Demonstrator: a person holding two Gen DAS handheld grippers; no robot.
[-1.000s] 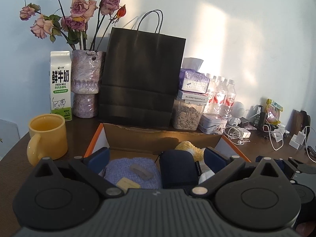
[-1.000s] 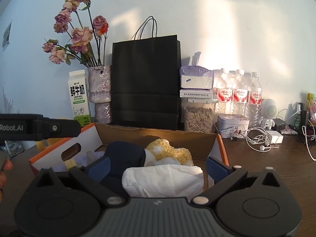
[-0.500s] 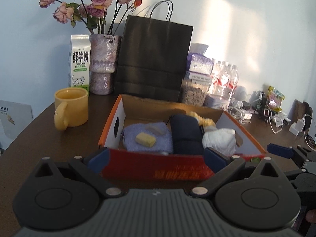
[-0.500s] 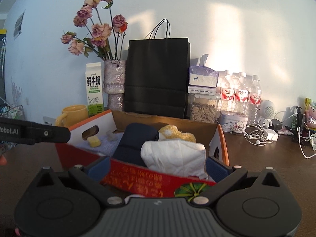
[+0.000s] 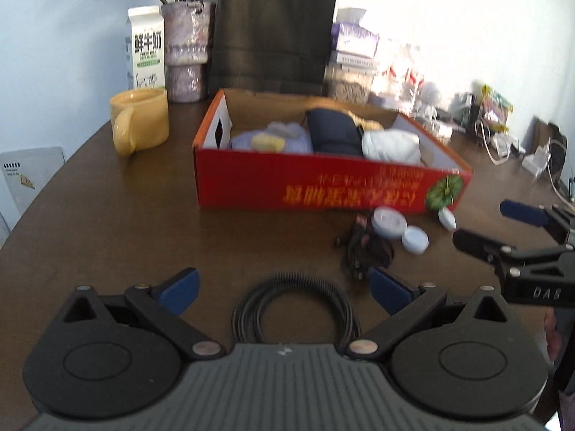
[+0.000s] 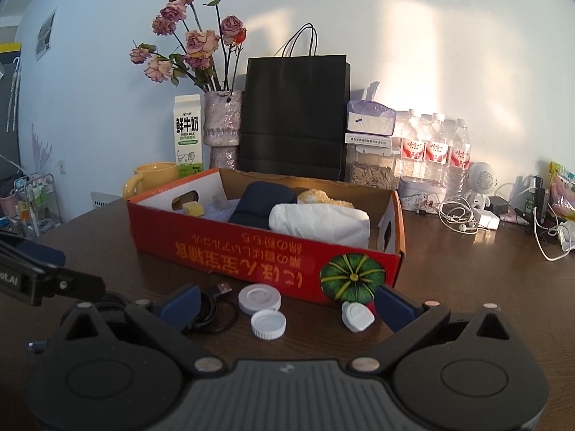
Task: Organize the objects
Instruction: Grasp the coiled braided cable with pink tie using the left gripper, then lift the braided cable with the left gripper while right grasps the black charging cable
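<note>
A red cardboard box (image 5: 323,183) (image 6: 251,251) on the brown table holds a lavender cloth (image 5: 287,140), a yellow block (image 5: 267,142), a navy bundle (image 5: 334,133) (image 6: 260,203), a white bundle (image 5: 391,145) (image 6: 320,222) and a yellow fuzzy item (image 6: 323,195). In front of the box lie white caps (image 6: 259,299) (image 6: 268,325) (image 6: 357,316) (image 5: 388,222), a black cable (image 5: 363,248) (image 6: 212,309) and a black coiled cord (image 5: 294,305). My left gripper (image 5: 284,291) is open and empty above the cord. My right gripper (image 6: 285,307) is open and empty over the caps.
A yellow mug (image 5: 140,124), milk carton (image 5: 145,46), flower vase (image 5: 187,50), black paper bag (image 5: 273,28), tissue packs, seed jar (image 6: 372,168) and water bottles (image 6: 435,151) line the back. Chargers and earphone wires (image 6: 463,215) clutter the right side.
Both grippers have pulled back from over the box toward the table's near edge. The box front, the caps and the cables have come into view.
</note>
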